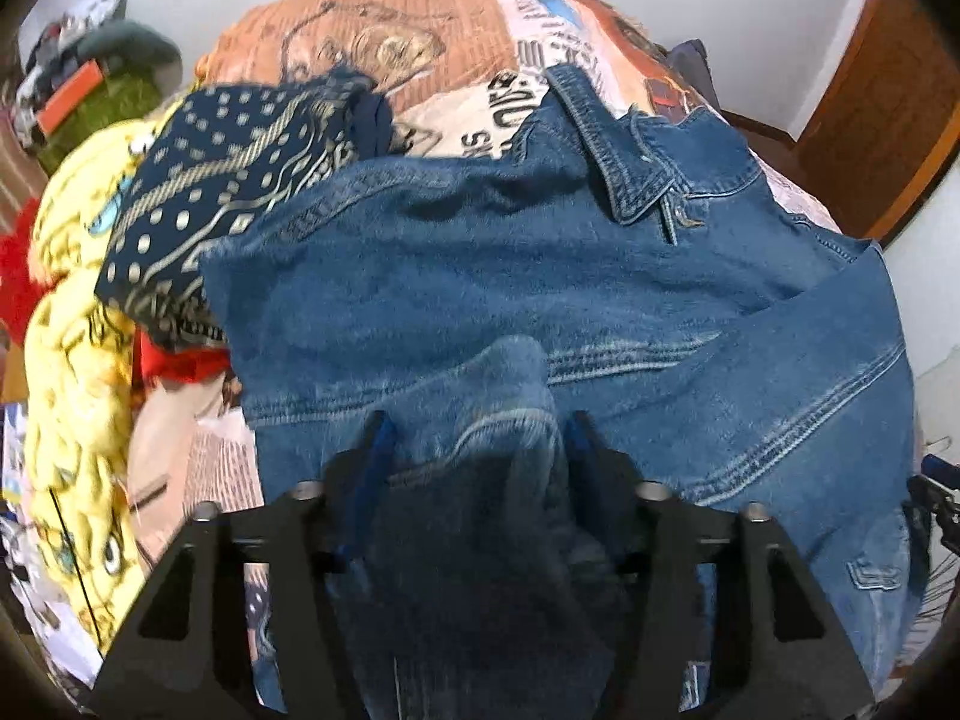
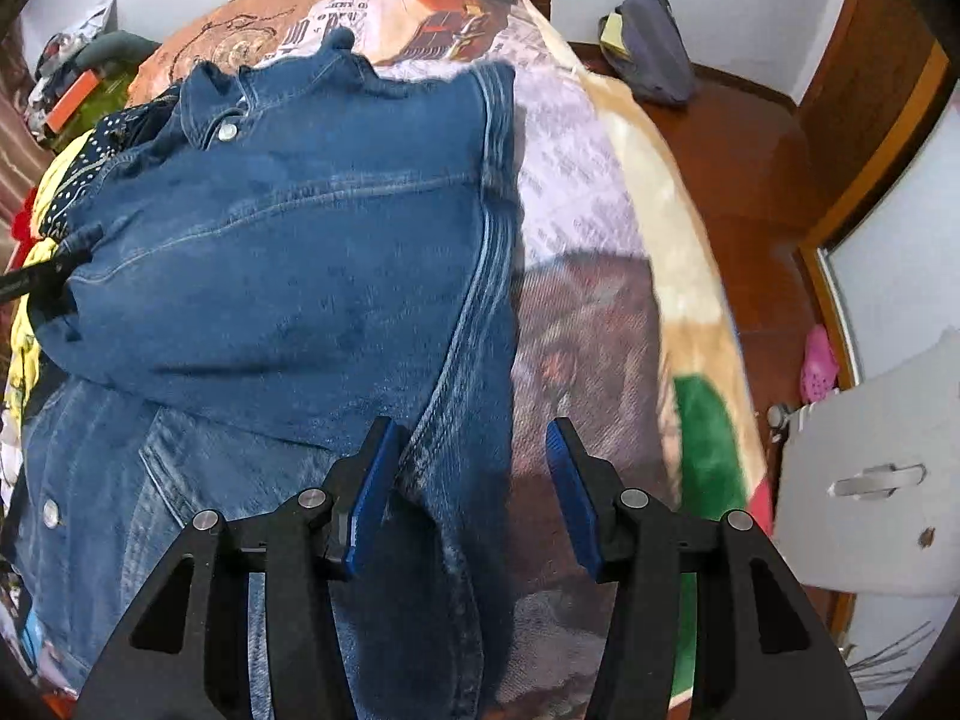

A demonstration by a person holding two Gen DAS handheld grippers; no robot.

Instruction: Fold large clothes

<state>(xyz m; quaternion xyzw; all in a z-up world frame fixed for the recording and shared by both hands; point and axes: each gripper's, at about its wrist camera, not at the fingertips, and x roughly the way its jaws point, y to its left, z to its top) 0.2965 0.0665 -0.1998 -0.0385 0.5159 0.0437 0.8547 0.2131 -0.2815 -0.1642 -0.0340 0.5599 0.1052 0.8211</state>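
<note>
The left claw (image 1: 477,426) points steeply down at a blue denim jacket (image 1: 540,300), and a raised fold of that denim stands up between its two blue-padded fingers (image 1: 384,450). The fold fills the gap from pad to pad, but the picture is blurred there and I cannot tell whether the pads press on it or only stand beside it.

The right claw (image 2: 474,438) also points down, with its fingers (image 2: 375,480) apart. Its left pad lies just at the jacket's (image 2: 288,252) stitched side seam, while the other pad stands over the bare bedspread (image 2: 576,252) with nothing against it, so this claw clamps nothing.

The jacket lies spread across the bed, front side down over most of its width, with its collar and a metal button (image 2: 228,131) toward the far end of the bed. Its seamed edge runs down the middle of the right wrist view, leaving the bed's right side uncovered.

Toward the bed's left edge, partly under the jacket, lies a navy cloth with pale dots (image 1: 240,180), and beyond it a yellow patterned garment (image 1: 78,372) and some red fabric (image 1: 18,282). The printed bedspread (image 1: 420,42) shows orange and newsprint patterns at the far end. A wooden floor (image 2: 738,168) lies beyond the bed's right edge.
</note>
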